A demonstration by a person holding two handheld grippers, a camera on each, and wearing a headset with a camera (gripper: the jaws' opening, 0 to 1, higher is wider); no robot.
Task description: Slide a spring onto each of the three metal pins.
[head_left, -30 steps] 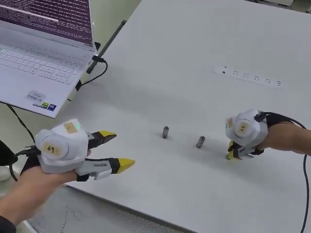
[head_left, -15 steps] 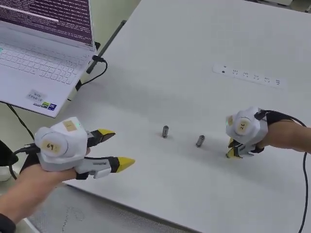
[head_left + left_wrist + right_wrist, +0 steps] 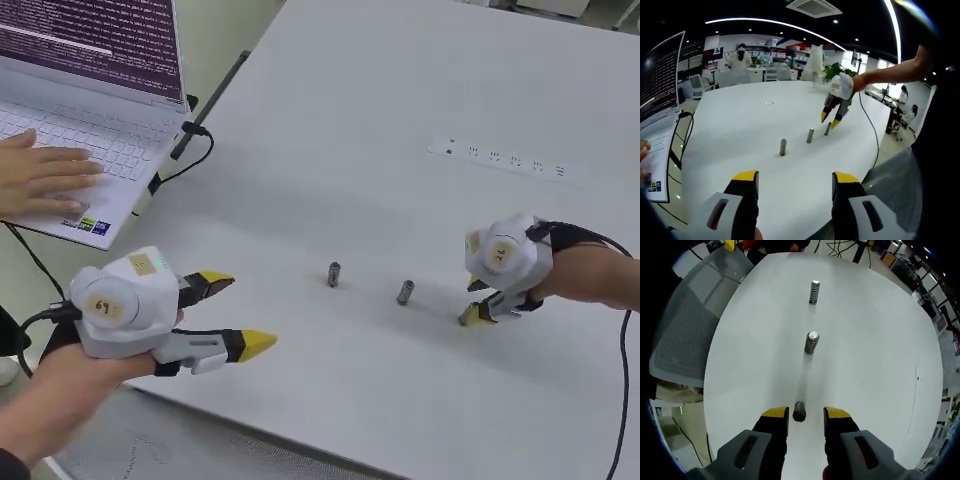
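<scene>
Two short pins wrapped in spring coils stand upright on the white table, one to the left of the other. A third coil-wrapped pin stands between the fingertips of my right gripper, which is open and points down at the table; whether the tips touch it I cannot tell. In the head view the right gripper hides that pin. My left gripper hovers open and empty at the table's near left edge. Its own view has the three pins in a row.
An open laptop sits at the left with a person's hand on its keyboard and a black cable beside it. A white power strip lies at the far right. A grey mesh chair stands by the near edge.
A hand has come onto the laptop keyboard. The head camera shifted slightly. Both grippers hold about the same places.
</scene>
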